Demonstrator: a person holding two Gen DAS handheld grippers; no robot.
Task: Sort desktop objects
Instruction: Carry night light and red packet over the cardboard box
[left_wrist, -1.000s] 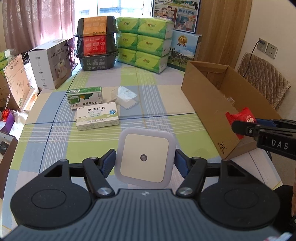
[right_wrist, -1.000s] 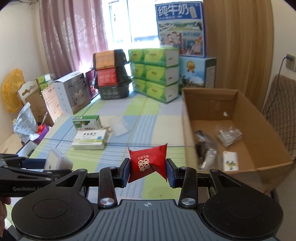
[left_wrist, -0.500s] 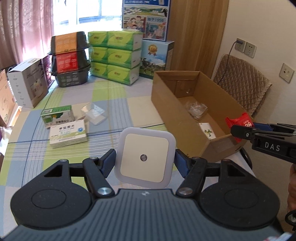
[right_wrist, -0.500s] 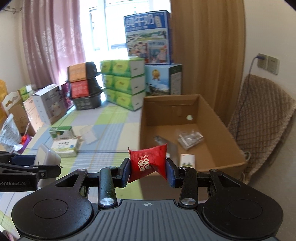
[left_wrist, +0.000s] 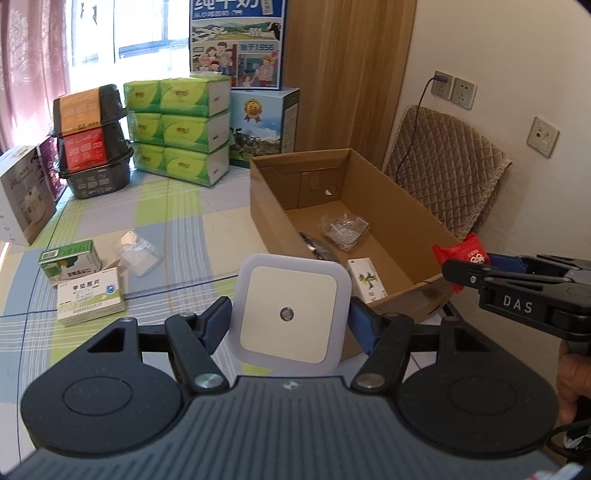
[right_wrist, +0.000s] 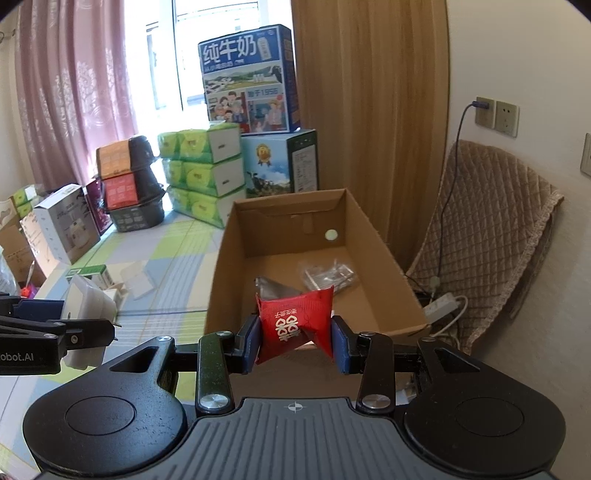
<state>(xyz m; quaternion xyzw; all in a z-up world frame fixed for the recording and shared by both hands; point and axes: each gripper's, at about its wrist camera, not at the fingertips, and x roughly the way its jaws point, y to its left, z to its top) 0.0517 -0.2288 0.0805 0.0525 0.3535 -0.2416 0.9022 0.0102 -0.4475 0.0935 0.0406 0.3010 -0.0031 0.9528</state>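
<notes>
The left gripper (left_wrist: 289, 320) has its fingers clamped on a square white night light (left_wrist: 289, 313) – rounded corners, a small sensor dot – hiding the box's near corner. The right gripper (right_wrist: 294, 339) pinches a crinkled red packet (right_wrist: 295, 320) before the open cardboard box (right_wrist: 221, 266), whose floor is mostly bare. Two medicine boxes (left_wrist: 88, 295) lie left on the tabletop (left_wrist: 184, 229).

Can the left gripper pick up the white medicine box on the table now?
Probably not yet: the left gripper already has its jaws shut on the white night light. The white medicine box itself lies uncovered.
</notes>
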